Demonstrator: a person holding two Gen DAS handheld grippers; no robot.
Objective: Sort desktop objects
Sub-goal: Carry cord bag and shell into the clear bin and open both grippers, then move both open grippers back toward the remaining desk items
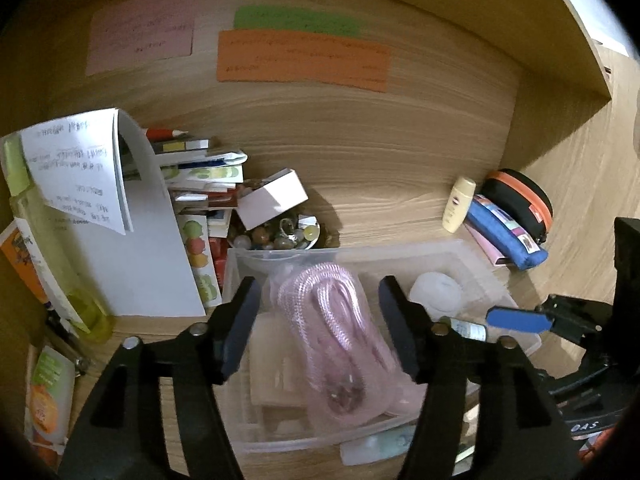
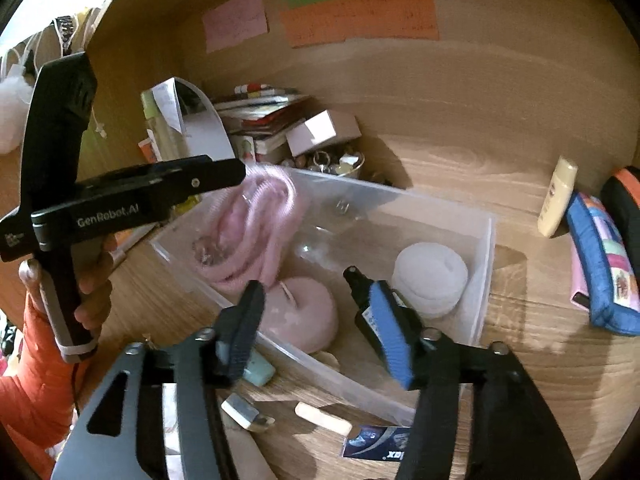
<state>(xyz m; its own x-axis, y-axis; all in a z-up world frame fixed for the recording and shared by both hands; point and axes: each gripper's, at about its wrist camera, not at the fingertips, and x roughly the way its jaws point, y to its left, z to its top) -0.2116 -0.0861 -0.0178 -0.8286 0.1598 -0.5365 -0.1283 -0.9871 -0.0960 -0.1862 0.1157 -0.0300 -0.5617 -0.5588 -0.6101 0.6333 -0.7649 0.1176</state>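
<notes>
A clear plastic bin (image 1: 516, 300) (image 2: 486, 248) stands on the wooden desk. A clear bag of pink cord (image 1: 340, 340) (image 2: 260, 232), blurred, is over the bin between the fingers of my left gripper (image 1: 320, 332). Its jaws stand wide apart and do not pinch the bag. In the right wrist view the left gripper (image 2: 236, 172) sits at the bin's left rim. My right gripper (image 2: 320, 332) is open and empty over the bin's near wall. In the bin lie a pink candle (image 2: 308, 316), a white round pad stack (image 2: 432, 280) and a small dark spray bottle (image 2: 360, 292).
A stack of books and papers (image 1: 192, 184), a white box (image 1: 272, 196) and a bowl of beads (image 1: 280, 236) stand behind the bin. A cream tube (image 2: 558, 196), blue pouch (image 2: 600, 272) and black-orange case (image 1: 520, 200) lie to the right. Small items (image 2: 320, 418) lie by the near wall.
</notes>
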